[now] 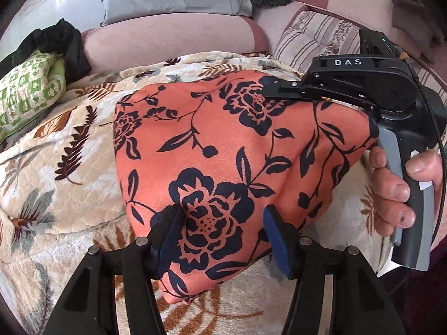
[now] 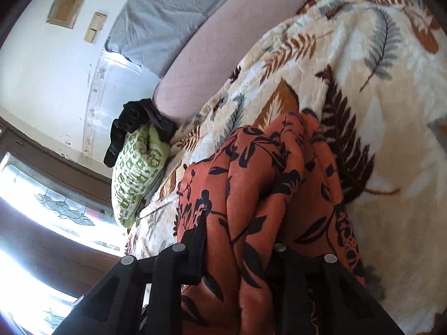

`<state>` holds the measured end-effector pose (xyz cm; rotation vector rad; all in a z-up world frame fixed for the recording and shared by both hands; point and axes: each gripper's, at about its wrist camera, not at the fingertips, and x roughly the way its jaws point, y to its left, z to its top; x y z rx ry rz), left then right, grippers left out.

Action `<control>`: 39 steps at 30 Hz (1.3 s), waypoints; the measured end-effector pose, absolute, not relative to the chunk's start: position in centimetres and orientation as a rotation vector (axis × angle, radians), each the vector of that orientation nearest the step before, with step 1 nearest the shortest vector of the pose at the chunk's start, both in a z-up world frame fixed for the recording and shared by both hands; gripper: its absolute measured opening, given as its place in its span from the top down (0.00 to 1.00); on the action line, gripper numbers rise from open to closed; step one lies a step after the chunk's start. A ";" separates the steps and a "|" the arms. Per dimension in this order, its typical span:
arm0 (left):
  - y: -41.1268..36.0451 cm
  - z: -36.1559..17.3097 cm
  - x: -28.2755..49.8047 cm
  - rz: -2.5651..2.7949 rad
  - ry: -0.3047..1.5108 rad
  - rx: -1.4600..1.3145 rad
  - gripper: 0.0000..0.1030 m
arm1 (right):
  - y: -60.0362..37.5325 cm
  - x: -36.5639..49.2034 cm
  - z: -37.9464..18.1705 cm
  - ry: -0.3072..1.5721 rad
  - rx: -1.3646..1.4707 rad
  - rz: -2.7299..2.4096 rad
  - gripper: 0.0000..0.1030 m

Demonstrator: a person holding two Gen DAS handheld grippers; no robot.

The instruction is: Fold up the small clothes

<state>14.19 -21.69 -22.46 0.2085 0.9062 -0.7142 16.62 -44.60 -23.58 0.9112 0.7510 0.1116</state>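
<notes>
Orange floral garment (image 1: 223, 145) part-folded, unfinished: left gripper (image 1: 223, 233) fingers spread astride its near edge; right gripper (image 2: 240, 240) holds bunched cloth between its fingers.

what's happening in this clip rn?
A person is folding an orange floral garment on a leaf-print blanket, with a handheld gripper in each hand. The right gripper meets the garment's far right edge, and in its own wrist view the cloth bunches between its fingers, so it appears shut on it. The left gripper is open, its blue pads above the near part of the garment without pinching it. A green patterned pillow lies off to the left.
</notes>
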 end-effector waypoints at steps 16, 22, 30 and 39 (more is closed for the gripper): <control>-22.7 -25.4 13.1 -0.725 0.962 0.316 0.31 | -50.5 14.8 -23.2 0.677 1.087 0.102 0.44; -22.6 -25.5 12.1 -0.737 0.972 0.353 0.29 | -45.4 18.9 -24.9 0.849 1.011 0.130 0.48; -18.2 -20.4 13.8 -0.626 0.917 0.191 0.29 | -46.8 16.2 -25.2 0.851 1.015 0.069 0.70; -18.9 -26.7 16.4 -0.450 1.138 0.305 0.28 | -42.3 9.9 -25.8 1.017 0.838 0.060 0.74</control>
